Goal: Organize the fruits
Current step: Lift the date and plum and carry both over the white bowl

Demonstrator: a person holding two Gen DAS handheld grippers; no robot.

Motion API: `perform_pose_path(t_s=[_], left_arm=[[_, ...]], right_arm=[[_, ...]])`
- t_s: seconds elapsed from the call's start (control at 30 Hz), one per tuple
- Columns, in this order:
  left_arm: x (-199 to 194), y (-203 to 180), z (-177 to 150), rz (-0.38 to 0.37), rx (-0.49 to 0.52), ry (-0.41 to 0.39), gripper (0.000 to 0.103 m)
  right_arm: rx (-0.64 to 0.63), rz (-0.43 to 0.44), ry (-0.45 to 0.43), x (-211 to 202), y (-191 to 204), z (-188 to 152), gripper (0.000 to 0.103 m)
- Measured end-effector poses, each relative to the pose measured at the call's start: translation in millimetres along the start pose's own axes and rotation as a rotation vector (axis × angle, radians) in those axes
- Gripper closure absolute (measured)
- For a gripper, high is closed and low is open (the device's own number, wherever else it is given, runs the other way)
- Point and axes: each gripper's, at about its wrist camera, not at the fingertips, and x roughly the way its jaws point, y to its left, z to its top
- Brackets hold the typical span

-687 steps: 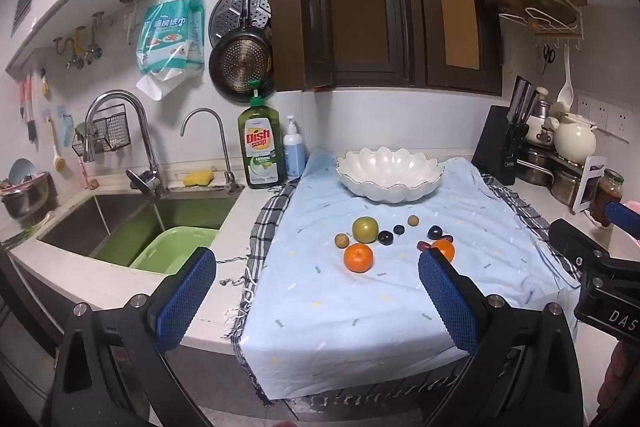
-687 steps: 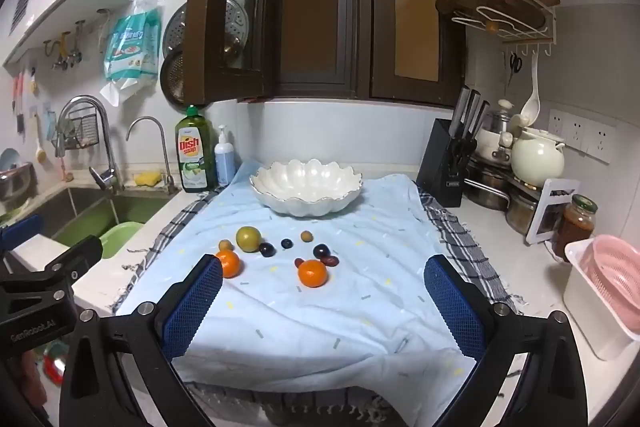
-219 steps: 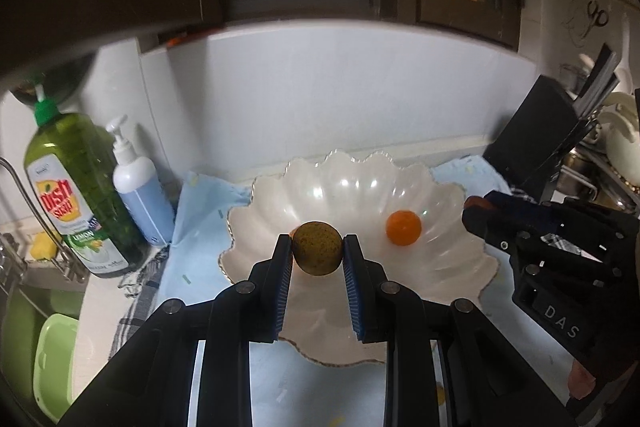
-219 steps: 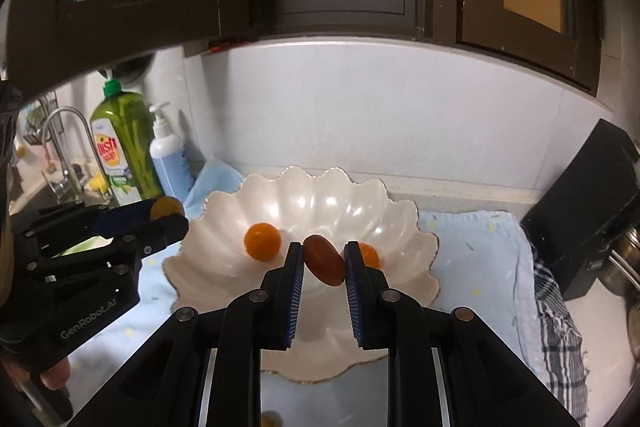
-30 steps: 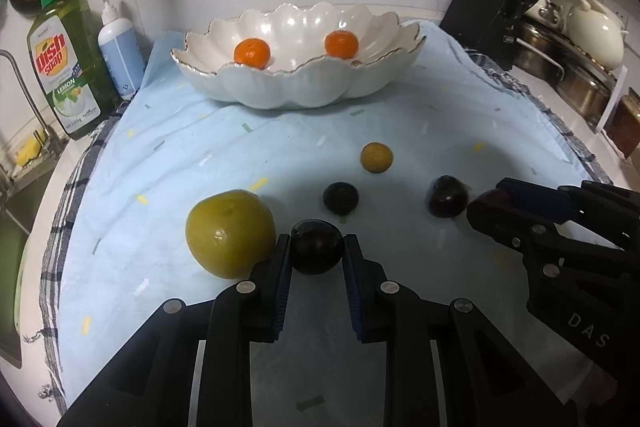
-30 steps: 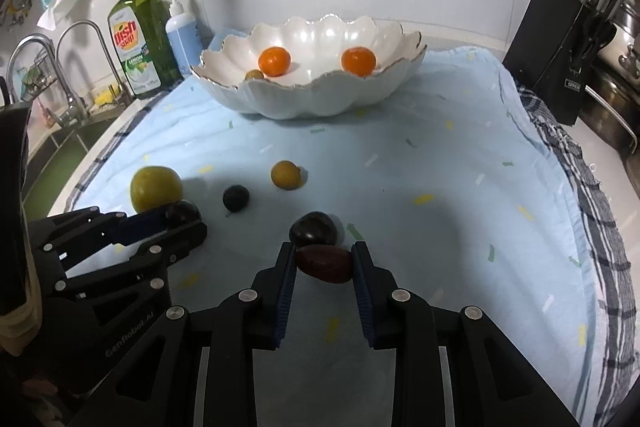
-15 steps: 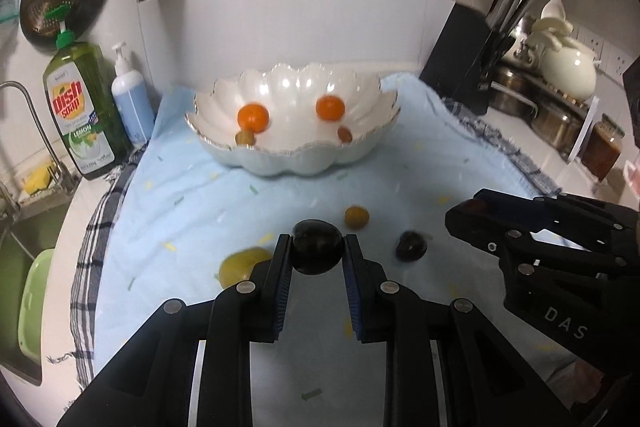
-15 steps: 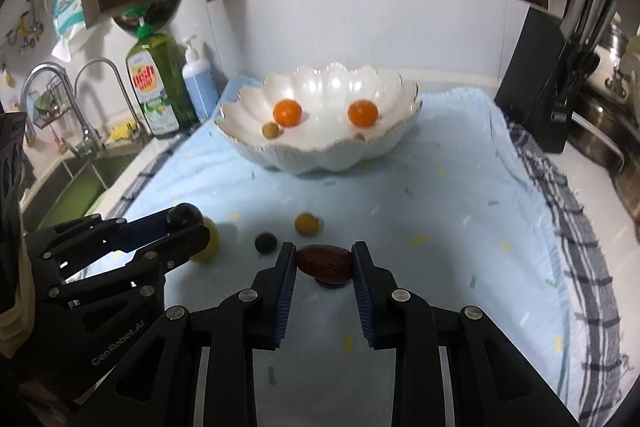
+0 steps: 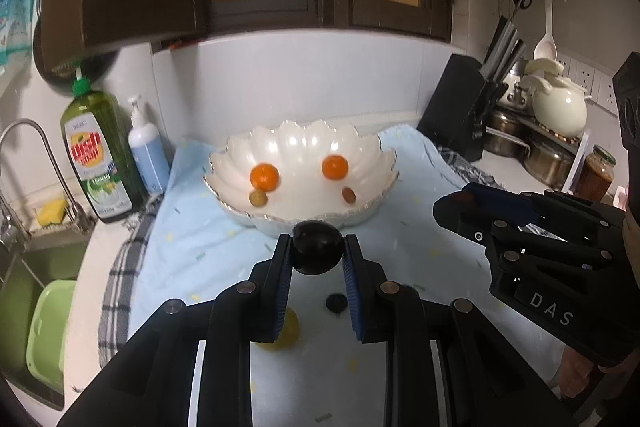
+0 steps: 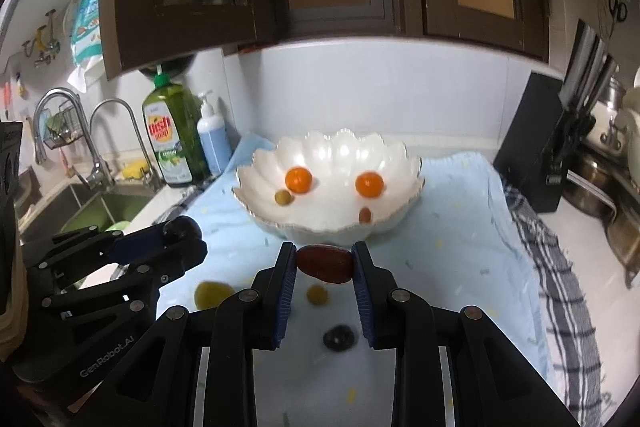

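Observation:
My left gripper point(image 9: 317, 254) is shut on a dark plum point(image 9: 317, 247), held above the cloth just in front of the white scalloped bowl point(image 9: 372, 205). My right gripper point(image 10: 325, 264) is shut on a dark red oblong fruit point(image 10: 326, 263), also just short of the bowl point(image 10: 404, 213). The bowl holds two oranges point(image 9: 264, 177) point(image 9: 335, 167), a small green fruit point(image 9: 258, 198) and a small brown fruit point(image 9: 349, 195). On the blue cloth lie a yellow-green fruit point(image 10: 212, 293), a small yellow fruit point(image 10: 317, 295) and a dark fruit point(image 10: 339, 337).
A green dish soap bottle point(image 9: 98, 163) and a blue pump bottle point(image 9: 148, 151) stand left of the bowl. The sink with a green tub point(image 9: 48, 331) is at the far left. A black knife block point(image 9: 460, 115), pots and a jar point(image 9: 598, 173) are on the right. Dark cabinets hang overhead.
Both grippers have risen from the cloth with their fruits and moved forward toward the bowl, which now looks larger and nearer.

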Motion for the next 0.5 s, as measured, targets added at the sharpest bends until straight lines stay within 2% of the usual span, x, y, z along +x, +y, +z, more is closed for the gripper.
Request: perform_pose_path(t_s=[0.3,0.5], left_arm=[[-3,2,27,0.004,0.014,-0.070,0.078],[11,10,52,-0.018,-0.011,-0.083,0.078]], right_arm=[[-0.033,-0.003,-0.078,0,0,28,0.073],[-0.068,-0.004,-0.103,14,-3,52,0.073]])
